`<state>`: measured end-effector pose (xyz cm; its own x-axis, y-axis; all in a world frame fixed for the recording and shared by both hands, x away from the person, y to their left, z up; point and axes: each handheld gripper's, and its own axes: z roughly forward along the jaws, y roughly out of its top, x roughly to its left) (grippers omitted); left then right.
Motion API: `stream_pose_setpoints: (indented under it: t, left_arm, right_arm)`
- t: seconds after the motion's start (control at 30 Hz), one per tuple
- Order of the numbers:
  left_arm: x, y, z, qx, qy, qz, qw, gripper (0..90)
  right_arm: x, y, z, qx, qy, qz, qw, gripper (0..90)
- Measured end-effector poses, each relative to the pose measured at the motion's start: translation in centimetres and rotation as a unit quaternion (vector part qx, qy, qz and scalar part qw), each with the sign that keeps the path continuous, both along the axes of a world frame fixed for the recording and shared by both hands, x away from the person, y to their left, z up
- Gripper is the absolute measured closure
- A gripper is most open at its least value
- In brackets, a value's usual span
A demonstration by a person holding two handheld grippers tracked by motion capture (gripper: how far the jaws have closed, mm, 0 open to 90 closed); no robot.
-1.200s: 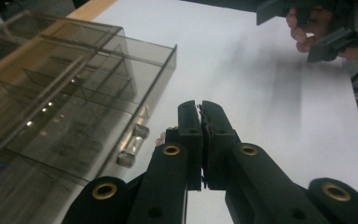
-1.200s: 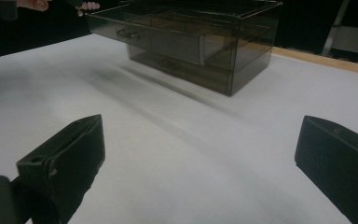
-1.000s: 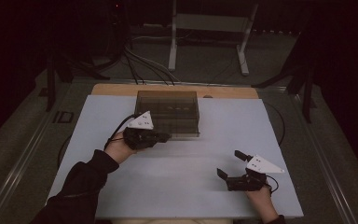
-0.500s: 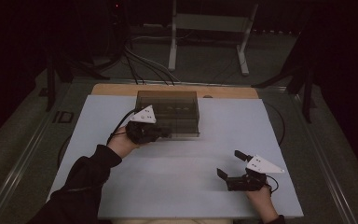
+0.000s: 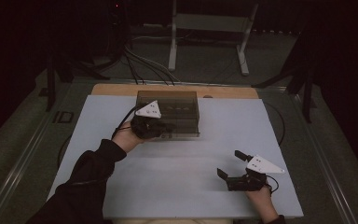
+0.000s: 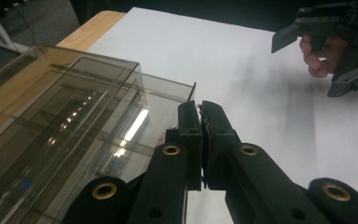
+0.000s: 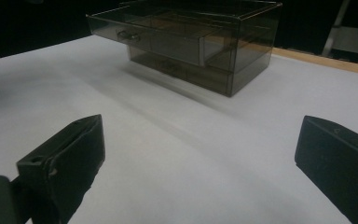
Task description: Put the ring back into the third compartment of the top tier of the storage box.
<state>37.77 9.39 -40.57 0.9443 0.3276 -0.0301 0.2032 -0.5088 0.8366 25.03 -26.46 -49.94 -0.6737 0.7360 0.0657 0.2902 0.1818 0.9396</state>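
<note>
A smoky see-through drawer box [image 5: 177,105] stands at the far middle of the white table. Its upper drawer [image 7: 168,43] is slid partly out and carries a small ring handle [image 7: 127,35]. My left gripper [image 5: 169,126] is at the box's front, its jaws shut together with nothing visible between them. In the left gripper view its tips [image 6: 199,106] sit right beside the drawer's clear front panel [image 6: 165,105]; I cannot tell if they touch. My right gripper [image 5: 229,163] rests near the table's front right, open and empty, with its jaws [image 7: 200,126] facing the box from a distance.
The white mat [image 5: 191,186] covers the table, with a wooden strip [image 5: 116,89] along its far edge. Cables [image 5: 140,60] and a metal stand [image 5: 205,28] lie on the dark floor beyond. The right hand and its gripper [image 6: 326,42] show at the left gripper view's upper right.
My left hand and gripper have moved slightly away from me, closer against the box's front. The right gripper has stayed where it was.
</note>
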Motion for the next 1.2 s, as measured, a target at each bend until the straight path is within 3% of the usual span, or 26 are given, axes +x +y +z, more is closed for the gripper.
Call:
stream_pose_setpoints:
  t: [0.17, 0.77, 1.2]
  left_arm:
    - [0.4, -0.6, 0.2, -0.001, -0.004, -0.004, 1.0, 87.6]
    - [1.8, -2.7, -0.1, -0.012, 0.01, -0.005, 0.9999, 87.5]
    - [2.8, -3.5, -0.5, -0.016, 0.023, 0.02, 0.9994, 87.6]
  right_arm:
    - [0.0, 0.0, 0.0, 0.001, -0.001, 0.0, 1.0, 1.7]
    - [0.0, -0.1, 0.0, 0.003, -0.001, 0.001, 1.0, 1.8]
    - [0.0, -0.1, 0.0, 0.003, -0.002, 0.001, 1.0, 1.7]
